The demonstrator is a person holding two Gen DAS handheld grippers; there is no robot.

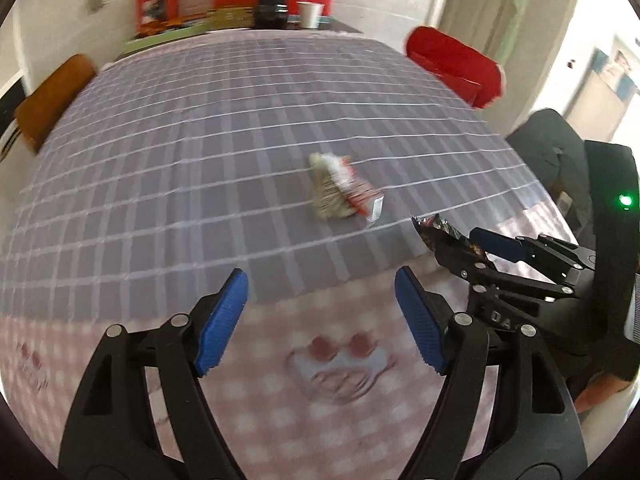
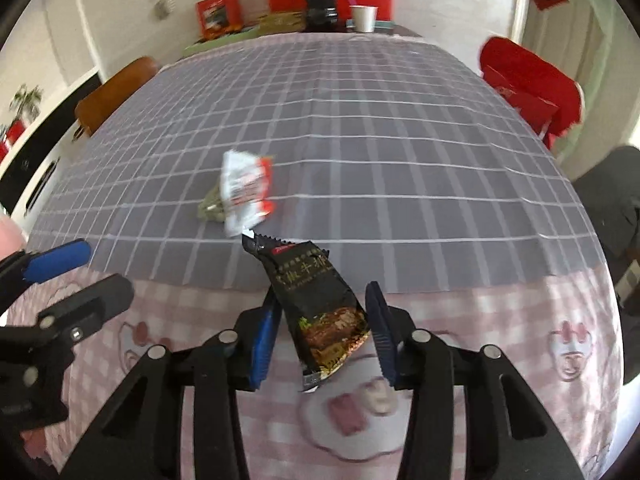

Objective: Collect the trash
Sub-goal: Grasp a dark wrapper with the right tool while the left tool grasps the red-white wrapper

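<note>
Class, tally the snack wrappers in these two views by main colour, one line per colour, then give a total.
Black: 1, the black wrapper between the right tongs
White and red: 1, the white wrapper on the tablecloth
Greenish: 1, the green wrapper partly under the white one
Total: 3

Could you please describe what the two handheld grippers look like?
Both are alike: the left gripper and the right gripper have matte black linkage arms joined by round silver pins. Each ends in two fingers faced with blue ribbed pads. The right one carries white lettering on its frame and a bulky black body with a small green light.
</note>
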